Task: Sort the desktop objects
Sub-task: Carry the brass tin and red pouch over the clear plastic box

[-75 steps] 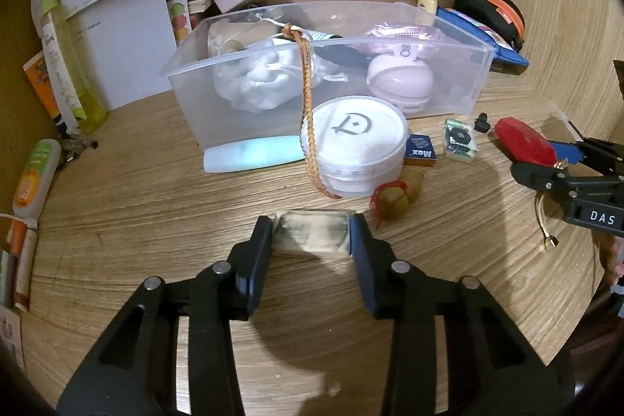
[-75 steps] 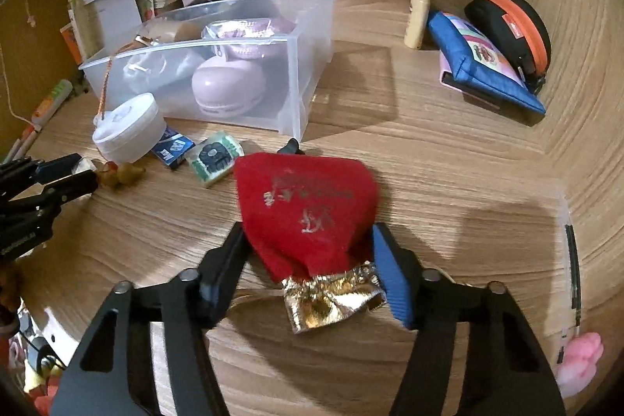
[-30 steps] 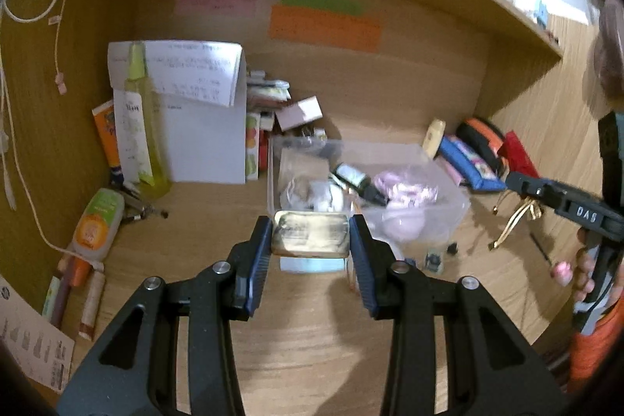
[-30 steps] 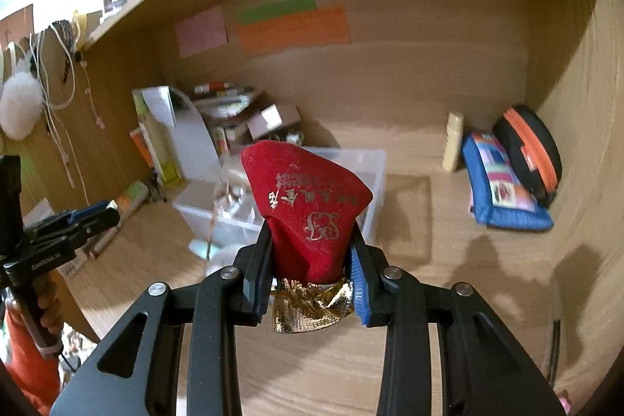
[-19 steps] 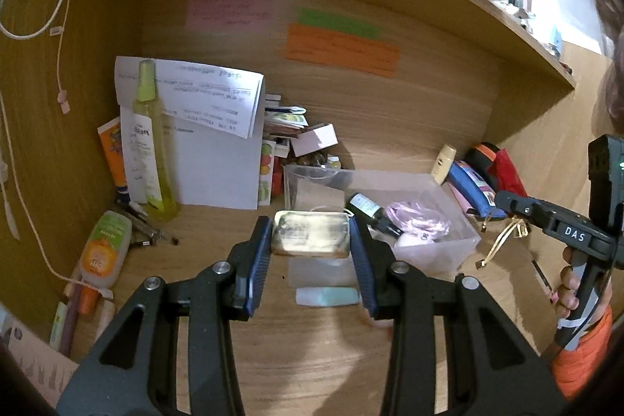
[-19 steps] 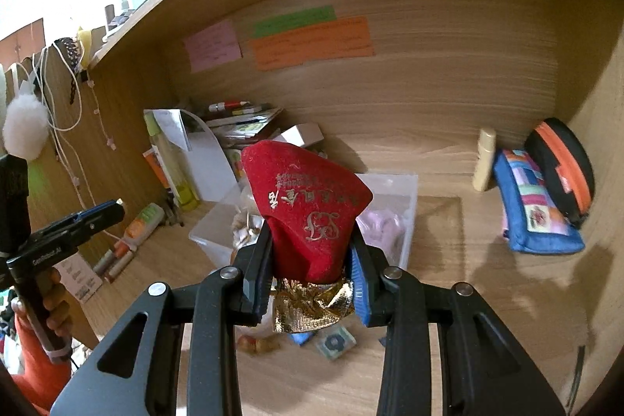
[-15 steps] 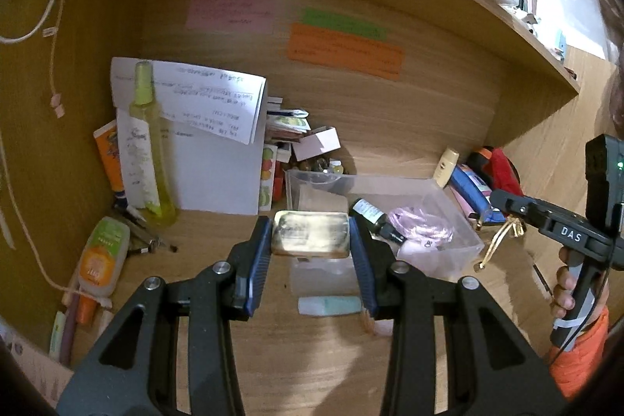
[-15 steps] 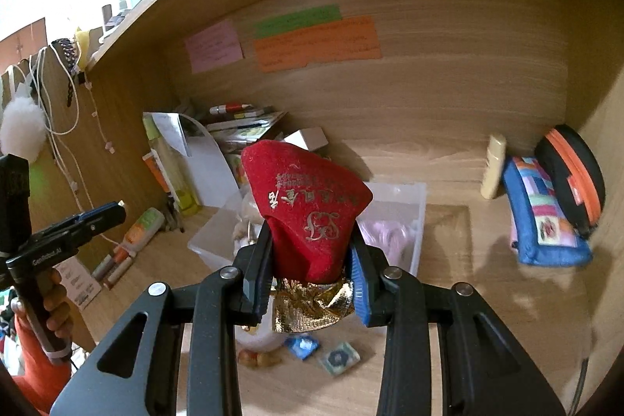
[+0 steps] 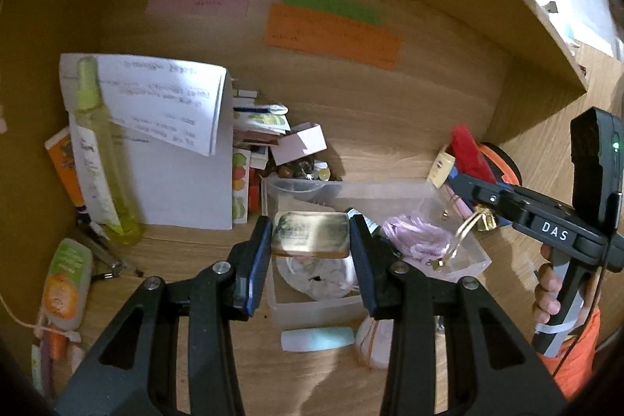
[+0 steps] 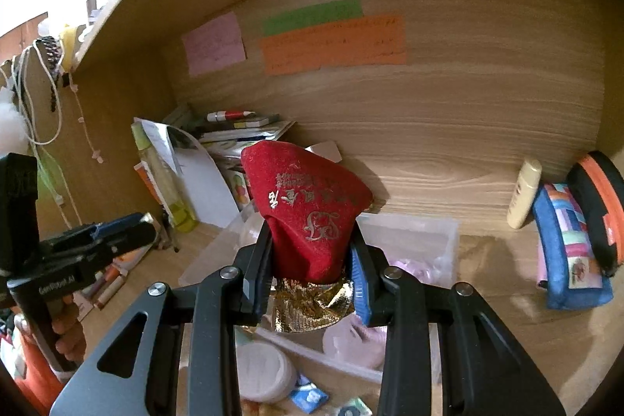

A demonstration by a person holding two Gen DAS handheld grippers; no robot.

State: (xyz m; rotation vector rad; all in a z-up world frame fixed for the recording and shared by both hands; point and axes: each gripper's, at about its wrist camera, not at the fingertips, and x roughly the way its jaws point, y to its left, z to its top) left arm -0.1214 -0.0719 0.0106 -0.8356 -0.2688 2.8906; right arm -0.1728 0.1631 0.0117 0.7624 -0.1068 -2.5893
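Observation:
My left gripper [image 9: 310, 238] is shut on a small gold metal tin [image 9: 310, 234], held in the air over the near end of the clear plastic bin [image 9: 474, 252]. My right gripper [image 10: 310, 273] is shut on a red velvet pouch [image 10: 308, 209] with gold lettering and a gold foil lining, also lifted above the bin [image 10: 436, 232]. In the left wrist view the right gripper [image 9: 464, 182] and the red pouch [image 9: 466, 153] show at the right, above the bin's far corner. The bin holds a pink item [image 9: 413, 234] and white stuff [image 9: 319, 269].
A yellow spray bottle [image 9: 103, 158], folded papers [image 9: 163, 96] and tubes [image 9: 66, 283] stand at the left. A blue patchwork pouch [image 10: 565, 248], black-orange case [image 10: 596, 201] and cream tube [image 10: 524, 197] lie at the right. A white round box [image 10: 259, 371] and small packets [image 10: 310, 396] lie before the bin.
Both grippers, still holding the tin and the pouch, have moved forward over the bin, so the bin and back wall look nearer and lower in both views.

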